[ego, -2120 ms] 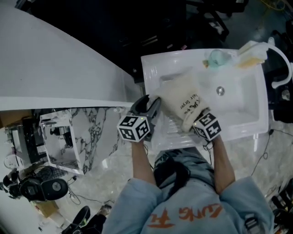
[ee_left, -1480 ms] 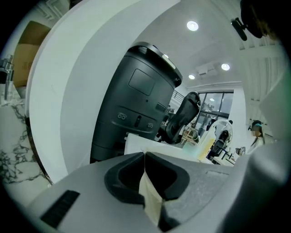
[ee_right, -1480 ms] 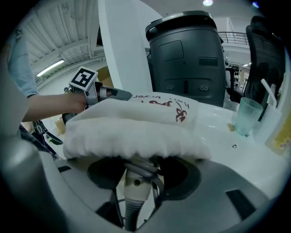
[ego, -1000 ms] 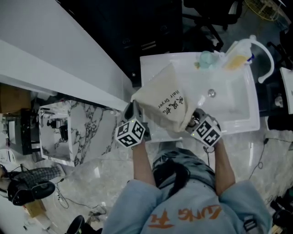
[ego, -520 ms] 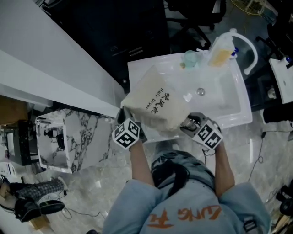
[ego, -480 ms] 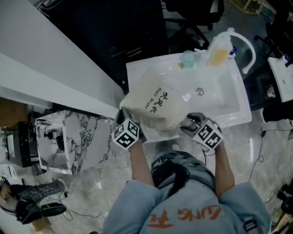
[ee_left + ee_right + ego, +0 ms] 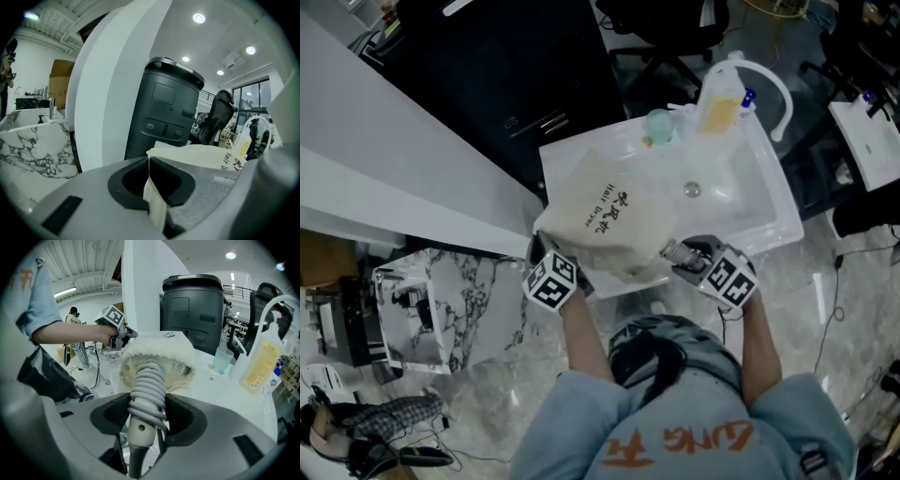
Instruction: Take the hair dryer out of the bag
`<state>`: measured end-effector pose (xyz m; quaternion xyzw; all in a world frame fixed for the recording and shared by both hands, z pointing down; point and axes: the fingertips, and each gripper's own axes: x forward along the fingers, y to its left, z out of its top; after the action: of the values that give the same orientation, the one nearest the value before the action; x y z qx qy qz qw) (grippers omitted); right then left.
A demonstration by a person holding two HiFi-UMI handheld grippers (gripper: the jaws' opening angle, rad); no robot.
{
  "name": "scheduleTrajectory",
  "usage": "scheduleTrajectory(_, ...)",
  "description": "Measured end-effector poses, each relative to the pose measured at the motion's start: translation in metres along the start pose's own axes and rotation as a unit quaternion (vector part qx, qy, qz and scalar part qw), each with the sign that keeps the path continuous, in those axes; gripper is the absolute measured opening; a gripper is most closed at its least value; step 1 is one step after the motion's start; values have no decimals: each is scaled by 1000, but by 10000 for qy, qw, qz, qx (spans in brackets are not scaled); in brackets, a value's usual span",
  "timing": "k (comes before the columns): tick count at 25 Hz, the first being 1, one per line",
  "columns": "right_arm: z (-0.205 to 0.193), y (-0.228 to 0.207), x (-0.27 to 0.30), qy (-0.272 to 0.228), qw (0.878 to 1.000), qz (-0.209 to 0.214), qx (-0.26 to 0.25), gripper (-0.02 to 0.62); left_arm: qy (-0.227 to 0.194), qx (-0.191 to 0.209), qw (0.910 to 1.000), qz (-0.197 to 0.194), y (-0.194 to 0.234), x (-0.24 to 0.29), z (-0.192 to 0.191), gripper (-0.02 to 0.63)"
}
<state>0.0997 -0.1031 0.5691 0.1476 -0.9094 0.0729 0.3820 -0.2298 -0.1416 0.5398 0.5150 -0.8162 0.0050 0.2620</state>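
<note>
A cream cloth bag [image 7: 609, 217] with dark lettering is held up over the near left part of the white sink [image 7: 759, 202]. My left gripper [image 7: 540, 249] is shut on a fold of the bag's edge [image 7: 155, 206]. The grey hair dryer handle [image 7: 148, 389], with its cord wound round it, sticks out of the bag's fleecy mouth [image 7: 159, 352]. My right gripper [image 7: 147, 414] is shut on that handle. In the head view the handle [image 7: 672, 251] shows between the bag and my right gripper [image 7: 679, 257]. The dryer's head is hidden inside the bag.
On the sink's far rim stand a pale teal cup [image 7: 658, 124] and a bottle of yellow liquid [image 7: 719, 101], beside a white arched faucet [image 7: 776, 86]. A dark bin [image 7: 165, 112] stands behind the sink, a marble-patterned unit [image 7: 455, 291] to the left. Cables lie on the floor.
My right gripper has drawn back from the bag's mouth, and a length of the handle now shows outside the bag. The left gripper still holds the bag's edge, slightly turned.
</note>
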Motion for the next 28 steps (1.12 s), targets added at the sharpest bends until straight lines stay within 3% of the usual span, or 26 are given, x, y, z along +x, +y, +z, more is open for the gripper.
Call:
scheduleTrajectory(8, -9, 20, -8, 167, 9987, 268, -395, 233, -174, -187, 9992, 320, 14, -1, 5, 9)
scheduleTrajectory(13, -20, 36, -14, 339, 9966, 471, -582, 233, -317, -399, 9982, 322, 12, 3, 9, 9)
scheduleTrajectory(19, -20, 49, -20, 229, 9964, 676, -457, 233, -533, -838, 9950, -63, -16, 7, 18, 9)
scheduleTrajectory(25, -18, 62, -19, 179, 9952, 838, -470, 233, -696, -887, 9908, -753, -60, 11, 26, 9)
scheduleTrajectory(28, -19, 68, -20, 142, 9950, 890, -430, 233, -783, -946, 9890, -830, -65, 22, 36, 9)
